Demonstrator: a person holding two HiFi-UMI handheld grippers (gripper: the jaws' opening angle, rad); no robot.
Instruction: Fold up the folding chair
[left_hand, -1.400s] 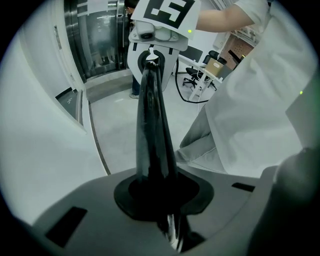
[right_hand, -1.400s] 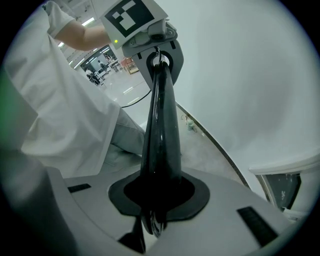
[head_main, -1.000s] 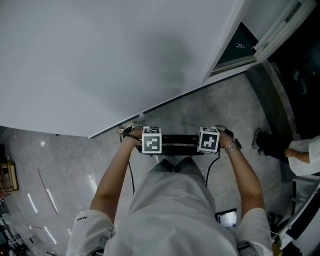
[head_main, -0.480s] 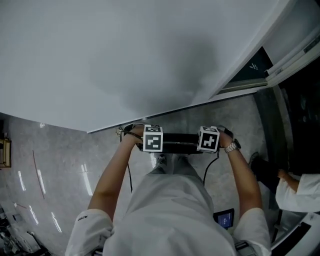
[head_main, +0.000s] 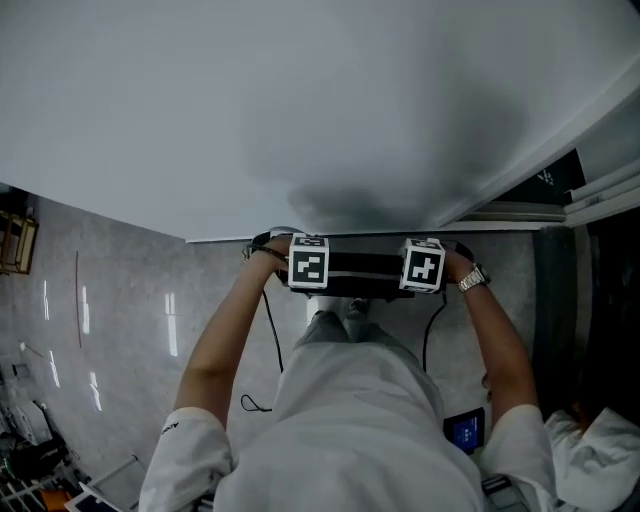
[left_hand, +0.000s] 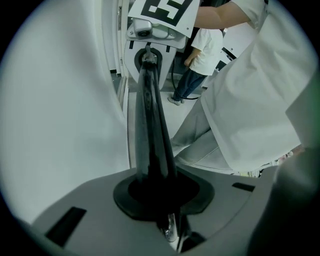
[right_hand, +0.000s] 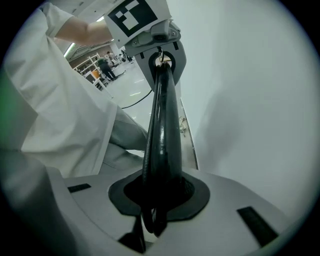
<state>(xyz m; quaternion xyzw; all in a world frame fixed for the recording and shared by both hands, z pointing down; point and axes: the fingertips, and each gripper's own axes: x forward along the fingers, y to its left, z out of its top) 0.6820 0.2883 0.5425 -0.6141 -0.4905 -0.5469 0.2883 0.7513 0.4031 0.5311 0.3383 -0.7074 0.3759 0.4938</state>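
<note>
Both grippers are clamped on the folding chair's black top rail (head_main: 362, 272): left gripper (head_main: 309, 272) at one end, right gripper (head_main: 423, 272) at the other. The spread grip likely keeps the rail level and stops it swinging. In the right gripper view two black tubes (right_hand: 162, 135) lie pressed together through the jaws, so the frame looks folded flat already. The chair hangs in front of the person's legs, close to the white wall (head_main: 300, 100) and above the grey floor (head_main: 120, 320). It is probably about to be leaned there.
</note>
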